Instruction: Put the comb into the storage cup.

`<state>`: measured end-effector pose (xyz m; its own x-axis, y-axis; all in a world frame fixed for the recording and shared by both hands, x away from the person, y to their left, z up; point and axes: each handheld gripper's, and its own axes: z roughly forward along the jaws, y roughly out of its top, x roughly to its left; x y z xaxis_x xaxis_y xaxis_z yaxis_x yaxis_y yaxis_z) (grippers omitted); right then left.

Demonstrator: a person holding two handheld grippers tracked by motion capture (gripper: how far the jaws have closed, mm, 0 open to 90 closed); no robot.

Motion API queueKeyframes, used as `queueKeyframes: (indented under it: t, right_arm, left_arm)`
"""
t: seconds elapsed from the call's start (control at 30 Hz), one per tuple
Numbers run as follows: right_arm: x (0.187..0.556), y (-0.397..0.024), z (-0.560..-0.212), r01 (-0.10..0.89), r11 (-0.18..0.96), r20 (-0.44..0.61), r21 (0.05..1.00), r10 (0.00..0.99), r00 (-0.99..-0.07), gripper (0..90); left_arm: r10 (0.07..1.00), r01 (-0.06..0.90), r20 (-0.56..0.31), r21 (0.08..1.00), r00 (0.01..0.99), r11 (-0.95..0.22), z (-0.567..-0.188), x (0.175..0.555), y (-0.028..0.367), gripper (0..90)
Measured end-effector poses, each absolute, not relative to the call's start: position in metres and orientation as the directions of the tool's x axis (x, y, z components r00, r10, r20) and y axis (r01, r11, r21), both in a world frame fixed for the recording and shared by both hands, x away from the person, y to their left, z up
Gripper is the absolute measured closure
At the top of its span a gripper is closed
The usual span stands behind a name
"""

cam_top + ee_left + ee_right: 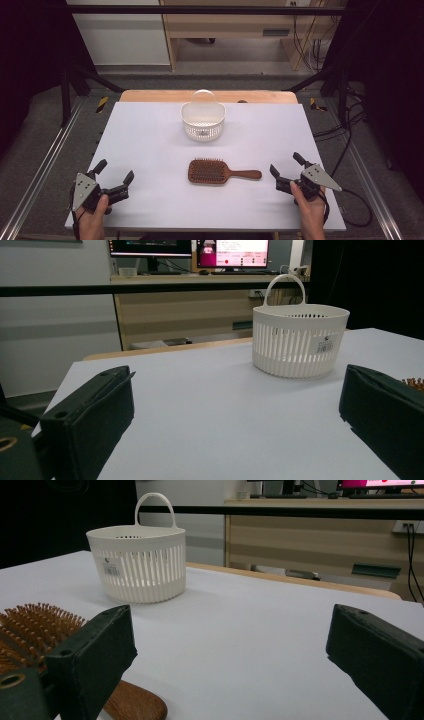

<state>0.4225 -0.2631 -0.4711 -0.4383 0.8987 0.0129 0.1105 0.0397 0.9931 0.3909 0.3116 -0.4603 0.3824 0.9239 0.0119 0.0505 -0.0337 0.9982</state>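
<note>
A brown wooden hairbrush (220, 172) lies bristles up in the middle of the white table, its handle pointing right. Behind it stands a white slatted basket (202, 120) with a loop handle. My left gripper (114, 173) rests at the front left corner, open, with nothing between its jaws. My right gripper (286, 166) rests at the front right, open and empty, just right of the brush handle. The right gripper view has the brush (30, 630) at lower left and the basket (137, 565) beyond it. The left gripper view has the basket (297, 340) ahead.
The white tabletop (150, 150) ends in a wooden strip (150, 96) at the far edge. Metal rails (40, 165) run along both sides. Cables (350, 130) lie on the floor to the right. A wooden desk (190, 305) with monitors stands beyond the table.
</note>
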Motion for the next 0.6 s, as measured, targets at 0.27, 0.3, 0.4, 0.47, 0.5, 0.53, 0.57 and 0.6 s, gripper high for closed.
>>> queueKeyframes:
  t: [0.27, 0.3, 0.4, 0.47, 0.5, 0.53, 0.57, 0.6]
  right_arm:
    - [0.423, -0.262, -0.472, 0.132, 0.032, 0.027, 0.991, 0.905, -0.426, 5.7]
    - [0.423, -0.262, -0.472, 0.136, 0.033, 0.028, 0.99, 0.906, -0.422, 5.7]
    - [0.424, -0.26, -0.472, 0.153, 0.035, 0.031, 0.988, 0.912, -0.409, 6.1]
    - [0.425, -0.259, -0.472, 0.161, 0.032, 0.036, 0.986, 0.914, -0.404, 6.7]
    - [0.425, -0.256, -0.471, 0.166, 0.029, 0.041, 0.986, 0.916, -0.4, 7.8]
    - [0.425, -0.256, -0.471, 0.166, 0.029, 0.041, 0.986, 0.916, -0.4, 7.8]
    - [0.425, -0.254, -0.471, 0.171, 0.04, 0.032, 0.985, 0.916, -0.4, 9.6]
    - [0.425, -0.252, -0.471, 0.177, 0.046, 0.029, 0.983, 0.916, -0.401, 10.9]
  left_arm:
    - [0.922, 0.053, 0.013, 0.998, 0.387, -0.037, -0.461, 0.391, 0.311, 1.3]
    - [0.922, 0.053, 0.015, 0.998, 0.387, -0.039, -0.461, 0.391, 0.311, 1.3]
    - [0.922, 0.053, 0.019, 0.998, 0.388, -0.043, -0.461, 0.391, 0.31, 1.3]
    - [0.922, 0.053, 0.02, 0.998, 0.386, -0.044, -0.461, 0.391, 0.311, 1.3]
    - [0.922, 0.053, 0.02, 0.998, 0.386, -0.043, -0.461, 0.391, 0.311, 1.3]
    - [0.922, 0.054, 0.019, 0.998, 0.386, -0.043, -0.461, 0.391, 0.311, 1.3]
    - [0.923, 0.056, 0.019, 0.998, 0.385, -0.044, -0.461, 0.391, 0.311, 1.3]
    - [0.923, 0.056, 0.022, 0.997, 0.385, -0.047, -0.461, 0.391, 0.311, 1.3]
